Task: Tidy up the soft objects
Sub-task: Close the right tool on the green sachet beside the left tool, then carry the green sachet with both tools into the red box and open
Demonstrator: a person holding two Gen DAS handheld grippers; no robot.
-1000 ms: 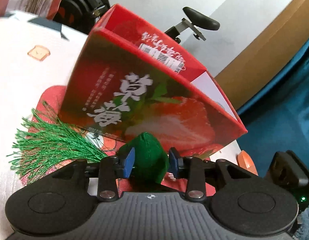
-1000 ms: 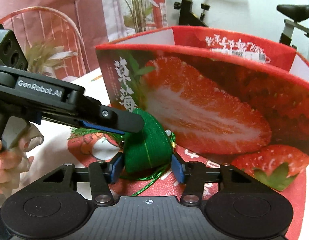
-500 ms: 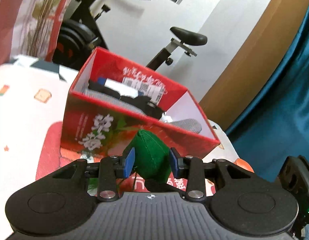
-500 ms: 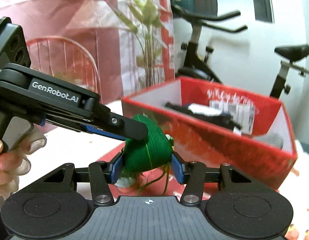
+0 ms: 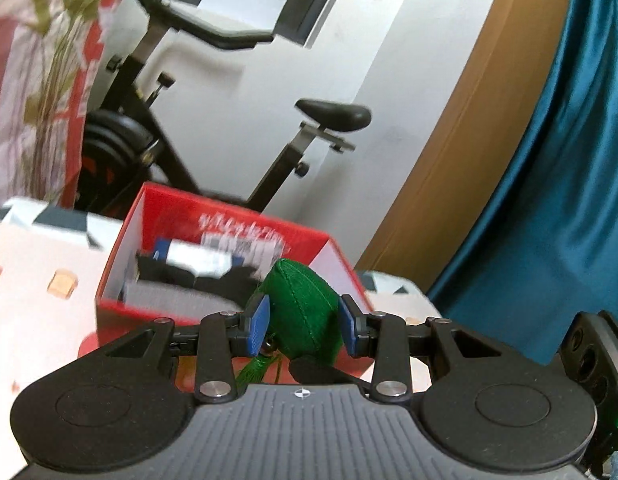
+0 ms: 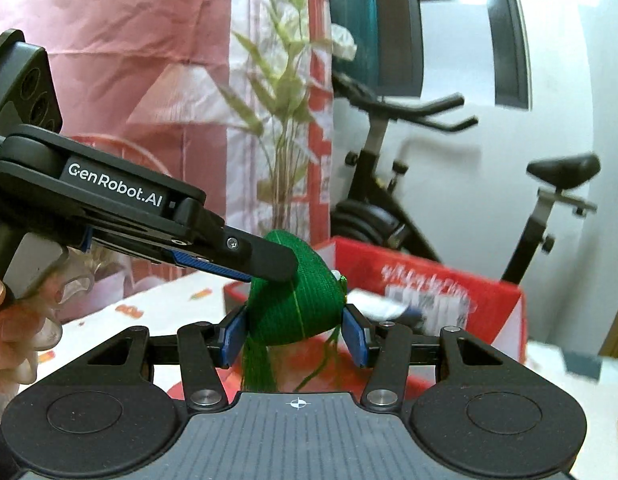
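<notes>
Green cloth pouch (image 5: 305,312) hangs aloft, pinched between us; our left gripper (image 5: 305,322) and right gripper (image 6: 295,334) each stand part-closed on it; the red box (image 5: 121,240) lies ahead and below, so we carry forward, then lower.

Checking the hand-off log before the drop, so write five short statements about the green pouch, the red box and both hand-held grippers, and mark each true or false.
1. Both hand-held grippers clamp the same green pouch. True: the left hand-held gripper and the right hand-held gripper each squeeze it.
2. The red box is closed with a lid. False: its top is open.
3. The box is empty. False: dark and pale items lie inside.
4. A green tassel hangs below the pouch. True.
5. The pouch rests on the table. False: it is held up in front of the box.
</notes>
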